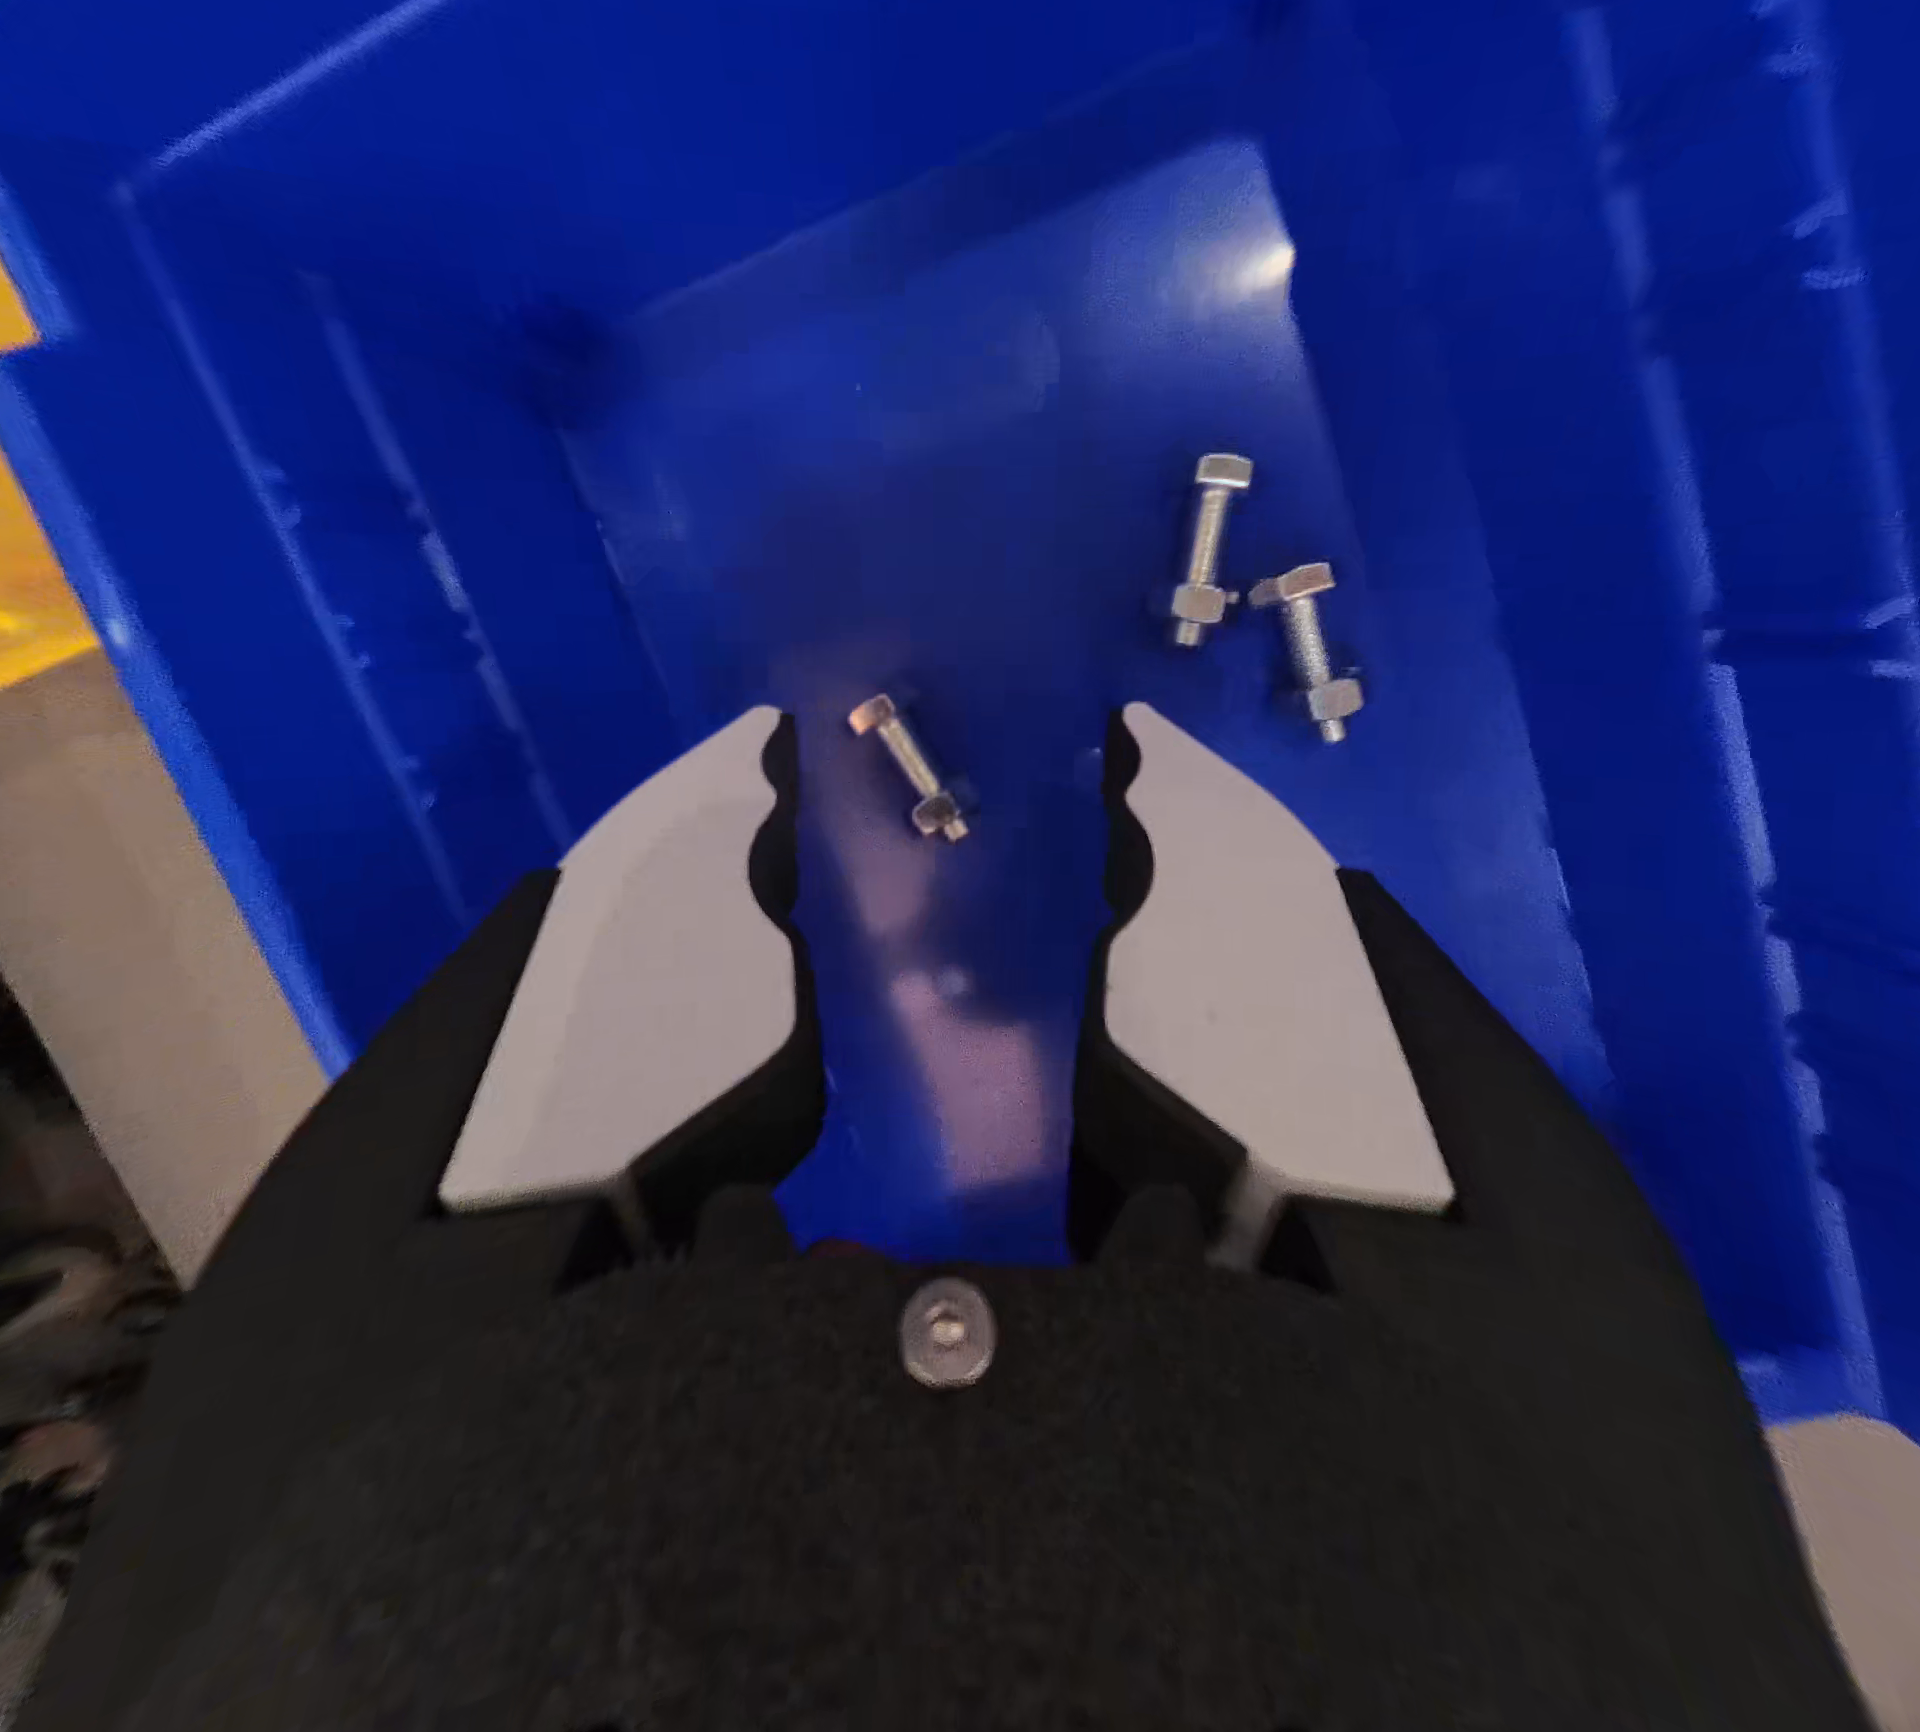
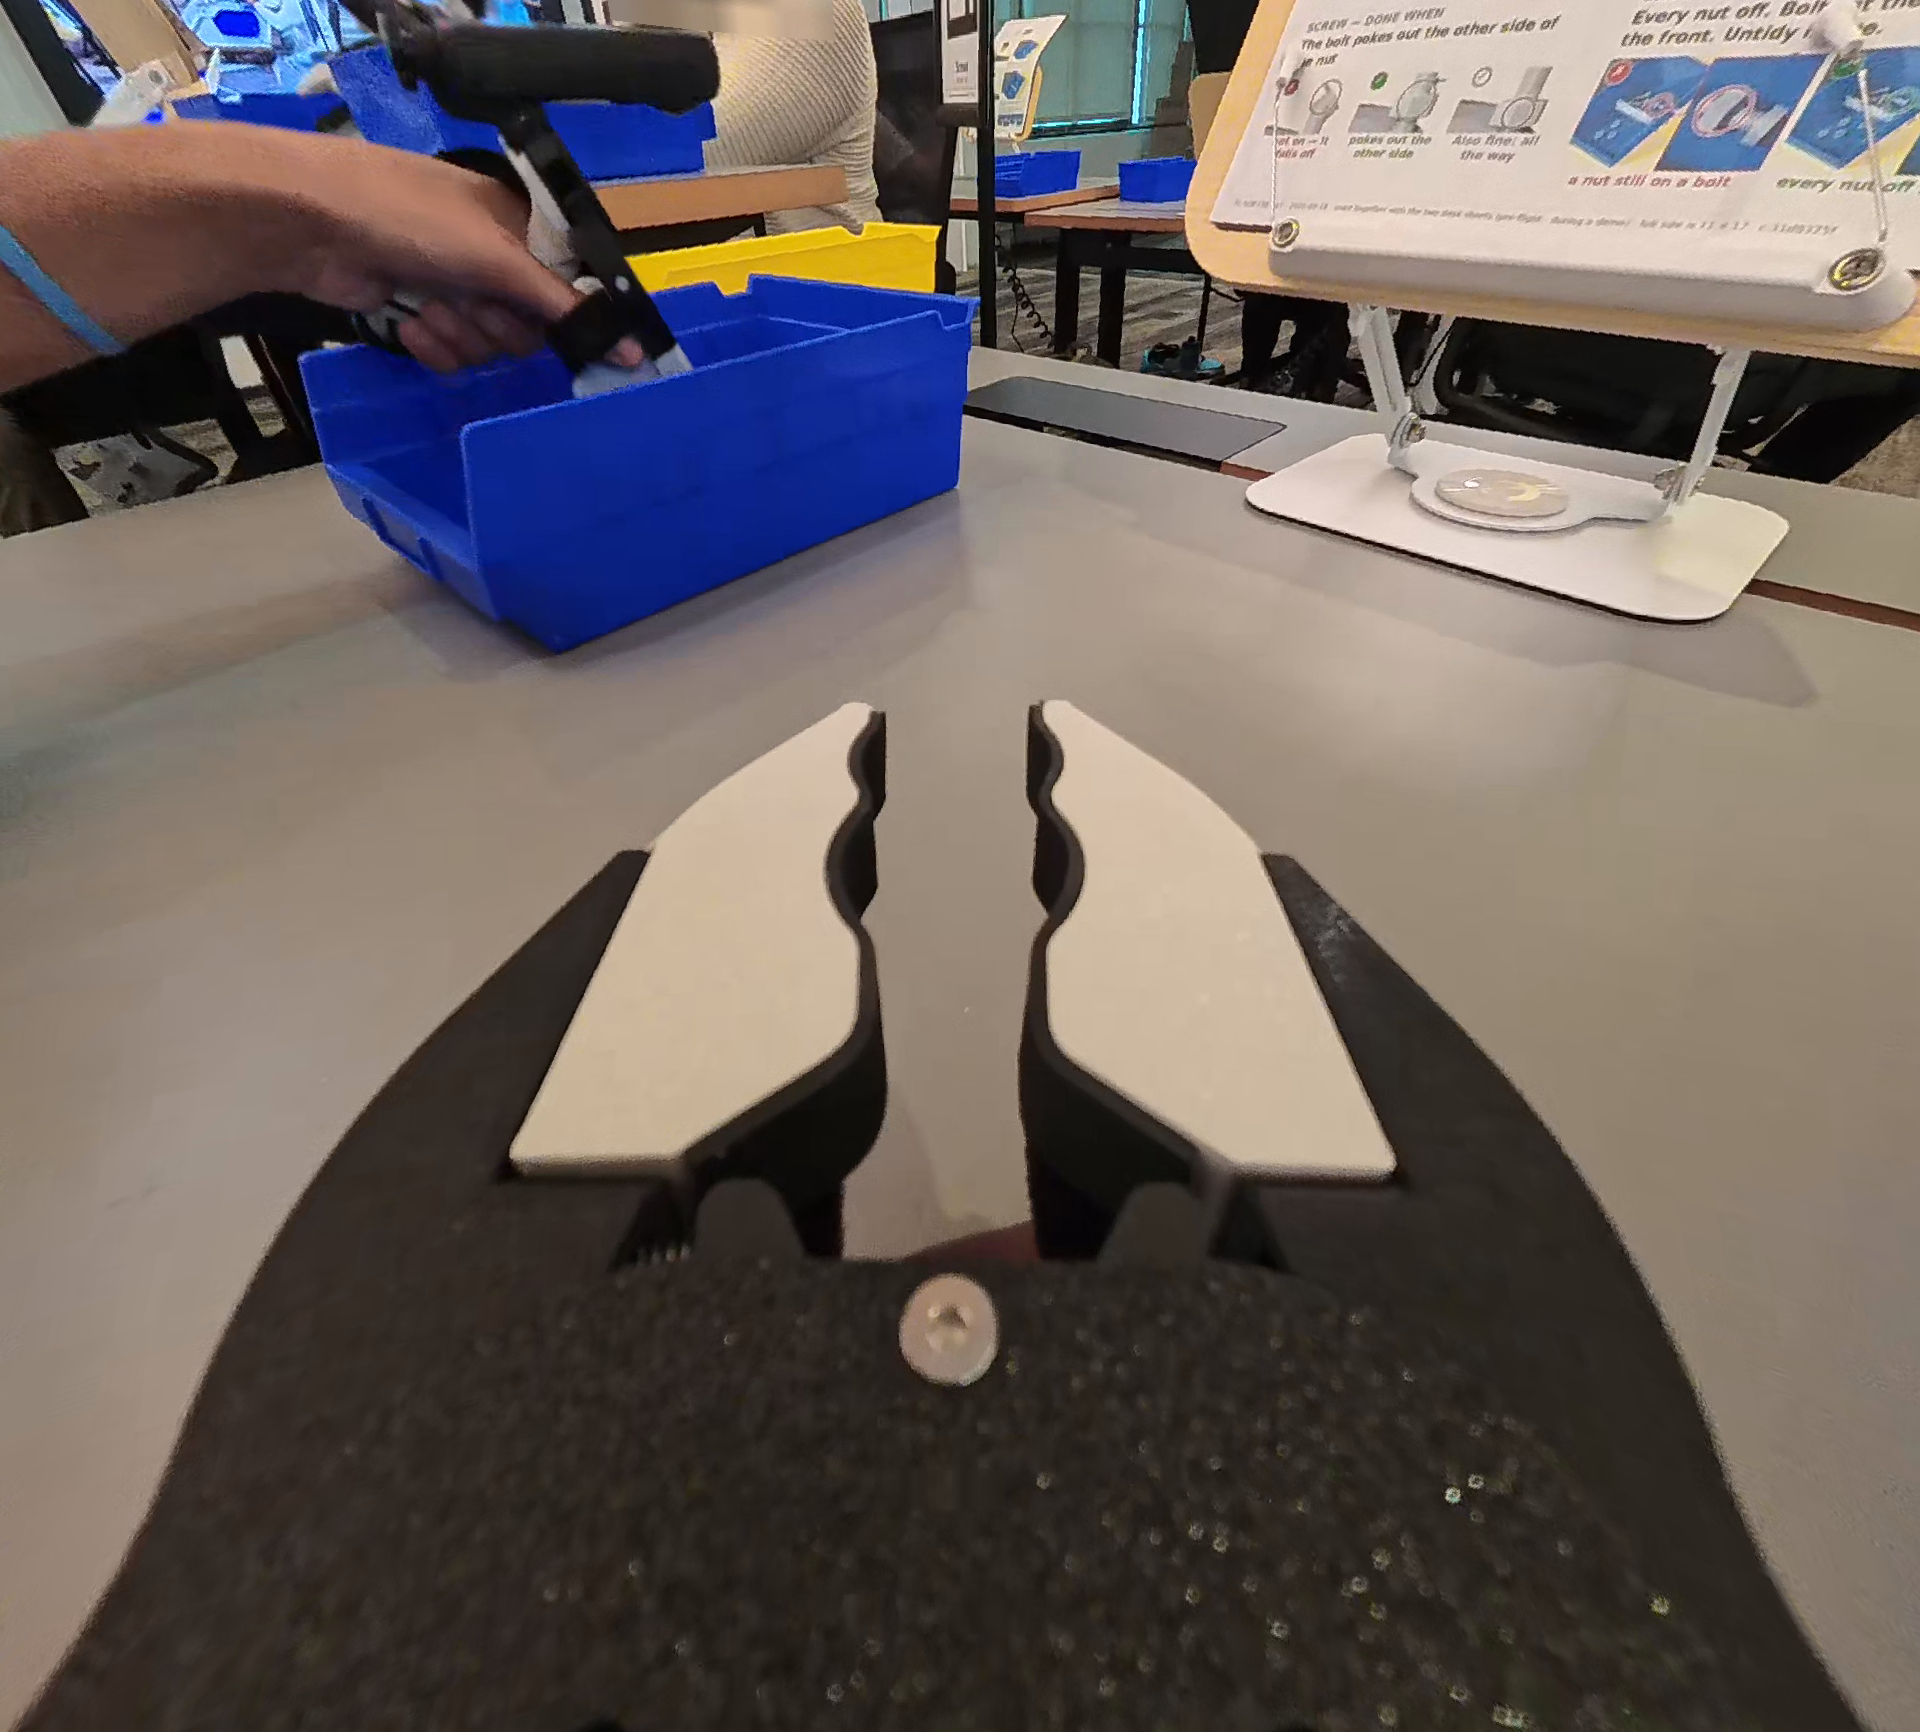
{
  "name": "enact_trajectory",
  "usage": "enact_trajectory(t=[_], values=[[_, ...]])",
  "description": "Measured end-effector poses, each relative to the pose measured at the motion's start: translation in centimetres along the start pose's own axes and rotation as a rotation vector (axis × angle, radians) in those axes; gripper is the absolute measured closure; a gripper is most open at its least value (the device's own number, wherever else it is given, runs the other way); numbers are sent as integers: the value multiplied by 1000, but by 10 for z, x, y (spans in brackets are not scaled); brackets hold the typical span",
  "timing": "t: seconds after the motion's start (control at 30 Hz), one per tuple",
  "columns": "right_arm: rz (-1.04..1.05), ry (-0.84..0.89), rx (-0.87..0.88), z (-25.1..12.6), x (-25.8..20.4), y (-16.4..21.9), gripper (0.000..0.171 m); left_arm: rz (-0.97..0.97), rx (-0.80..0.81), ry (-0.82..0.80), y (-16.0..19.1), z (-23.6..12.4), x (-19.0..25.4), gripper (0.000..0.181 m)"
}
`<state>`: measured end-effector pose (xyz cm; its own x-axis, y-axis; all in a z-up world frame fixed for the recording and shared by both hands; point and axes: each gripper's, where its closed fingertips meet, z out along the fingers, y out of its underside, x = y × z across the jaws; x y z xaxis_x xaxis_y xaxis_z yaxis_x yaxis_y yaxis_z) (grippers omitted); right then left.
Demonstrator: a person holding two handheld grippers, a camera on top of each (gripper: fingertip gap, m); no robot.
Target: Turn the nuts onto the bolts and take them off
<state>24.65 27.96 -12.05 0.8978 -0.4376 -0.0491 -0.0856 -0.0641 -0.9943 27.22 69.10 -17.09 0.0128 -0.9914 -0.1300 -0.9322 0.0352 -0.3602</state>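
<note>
Three silver bolts, each with a nut on its thread, lie on the floor of a blue bin (image 1: pixel 935 72). One bolt (image 1: pixel 910 768) lies between the tips of my open left gripper (image 1: pixel 951 726), which hangs above it inside the bin. Two more bolts (image 1: pixel 1208 544) (image 1: pixel 1307 648) lie to the right. In the right wrist view the blue bin (image 2: pixel 665 487) stands on the grey table at the left, with a hand holding the left gripper (image 2: pixel 623 368) dipped into it. My right gripper (image 2: pixel 956 721) hovers over the bare table, jaws open a little and empty.
A white stand (image 2: pixel 1517 529) holding an instruction board (image 2: pixel 1600 41) stands at the back right of the grey table (image 2: pixel 1247 747). A yellow bin (image 2: pixel 800 254) sits behind the blue one. Other tables with blue bins and a seated person are farther back. The left gripper's tips are roughly 40 centimeters from the right gripper's.
</note>
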Motion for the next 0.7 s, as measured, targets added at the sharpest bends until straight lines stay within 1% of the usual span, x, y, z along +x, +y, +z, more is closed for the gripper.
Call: enact_trajectory(t=[0.07, 0.13, 0.2, 0.27, 0.33, 0.4, 0.53, 0.57, 0.6, 0.63, 0.7], values=[[1, -1, -4, 0, 0, 0, 146, -49, -23, 18, 5, 0, -3, 130], [4, -3, -10, 1, 0, 1, 147, -84, -64, 68, 17, 2, 2, 130], [9, -6, -6, 1, 0, 1, 147, -153, -44, 96, 24, 4, 3, 131], [15, -10, 4, 0, 0, 0, 147, -190, -34, 70, 30, 7, -4, 132], [22, -20, 3, -1, -1, 0, 147, -234, -21, 90, 33, 13, -3, 135], [25, -27, 6, -2, -2, 0, 148, -260, -14, 92, 33, 18, -2, 134], [43, -38, 14, -4, -2, -1, 148, -286, -6, 26, 29, 25, -8, 135], [50, -40, 16, -4, -2, -1, 148, -278, -20, 28, 31, 29, -5, 141], [57, -42, 18, -5, -2, -1, 148, -269, -33, 32, 33, 35, -2, 151], [64, -43, 20, -5, -1, -2, 148, -256, 1, 9, 29, 35, -4, 165], [77, -46, 23, -5, 0, -2, 148, -198, -12, -4, 29, 36, -1, 166]])
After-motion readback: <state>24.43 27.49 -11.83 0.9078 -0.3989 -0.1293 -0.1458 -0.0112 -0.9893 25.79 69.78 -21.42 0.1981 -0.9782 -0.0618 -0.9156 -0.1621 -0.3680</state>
